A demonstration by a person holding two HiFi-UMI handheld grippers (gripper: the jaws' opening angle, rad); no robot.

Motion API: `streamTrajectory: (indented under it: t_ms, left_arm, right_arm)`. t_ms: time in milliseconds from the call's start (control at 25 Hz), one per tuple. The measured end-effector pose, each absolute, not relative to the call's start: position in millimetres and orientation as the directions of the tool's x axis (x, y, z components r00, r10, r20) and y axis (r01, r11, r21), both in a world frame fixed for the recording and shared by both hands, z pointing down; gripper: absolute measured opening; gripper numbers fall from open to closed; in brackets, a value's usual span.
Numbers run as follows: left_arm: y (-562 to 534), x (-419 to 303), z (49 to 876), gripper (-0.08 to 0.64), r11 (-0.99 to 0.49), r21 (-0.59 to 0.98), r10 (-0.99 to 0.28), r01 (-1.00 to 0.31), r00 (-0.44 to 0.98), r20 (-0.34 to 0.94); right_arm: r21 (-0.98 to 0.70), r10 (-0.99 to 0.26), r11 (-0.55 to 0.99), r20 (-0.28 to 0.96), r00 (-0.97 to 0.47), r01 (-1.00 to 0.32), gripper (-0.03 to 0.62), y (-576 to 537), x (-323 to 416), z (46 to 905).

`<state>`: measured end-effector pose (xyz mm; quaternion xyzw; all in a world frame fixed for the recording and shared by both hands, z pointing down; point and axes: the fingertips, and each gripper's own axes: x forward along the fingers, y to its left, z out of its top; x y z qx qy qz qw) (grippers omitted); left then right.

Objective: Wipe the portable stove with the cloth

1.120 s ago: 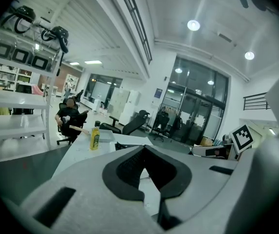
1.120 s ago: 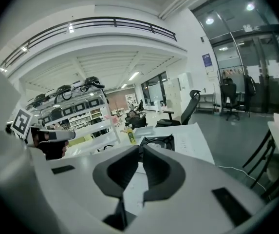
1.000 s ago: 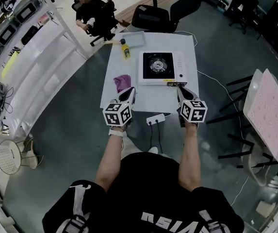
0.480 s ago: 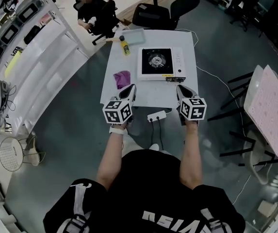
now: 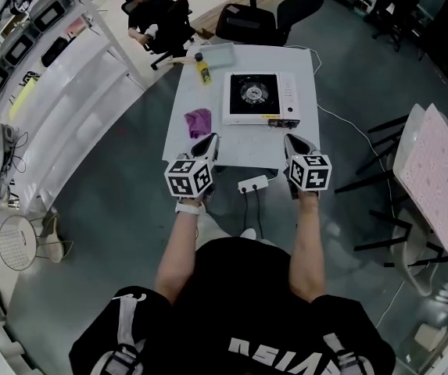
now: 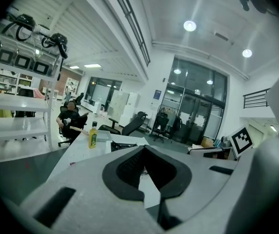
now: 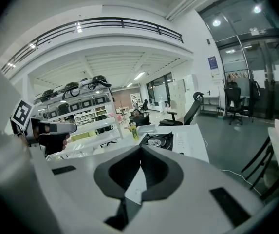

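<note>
The white portable stove (image 5: 261,98) with its black burner sits on the right half of the white table (image 5: 178,143). A crumpled purple cloth (image 5: 198,120) lies on the left half. My left gripper (image 5: 209,141) hovers at the table's near edge, just short of the cloth, shut and holding nothing. My right gripper (image 5: 292,141) hangs in front of the stove's near right corner; its jaws have just been closing and now stand shut with nothing between them. The stove (image 7: 161,140) shows beyond the right gripper (image 7: 140,147). The left gripper (image 6: 144,147) points at the stove's burner (image 6: 124,145).
A yellow bottle (image 5: 203,69) and a shallow grey tray (image 5: 216,55) stand at the table's far left. A white power strip (image 5: 252,184) lies on the floor by the near edge. Office chairs (image 5: 259,18), a seated person (image 5: 157,18), shelving (image 5: 67,92) and a pink-topped table (image 5: 435,178) surround it.
Both grippers have drawn back a little from the stove and cloth toward the table's near edge. The cloth and stove have not moved on the table.
</note>
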<state>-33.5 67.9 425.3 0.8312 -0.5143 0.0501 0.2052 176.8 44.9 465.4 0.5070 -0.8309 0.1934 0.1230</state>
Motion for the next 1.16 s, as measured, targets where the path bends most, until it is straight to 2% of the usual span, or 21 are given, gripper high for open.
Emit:
streamTrajectory:
  t_ms: [1160]
  left_arm:
    - [87.6,-38.4,425.9,0.006,-0.404,0.289,-0.830,-0.868,0.481,0.284]
  right_arm:
    - [-0.183,-0.791,0.423,0.402,-0.460,-0.887,0.011,60.0,170.2,465.7]
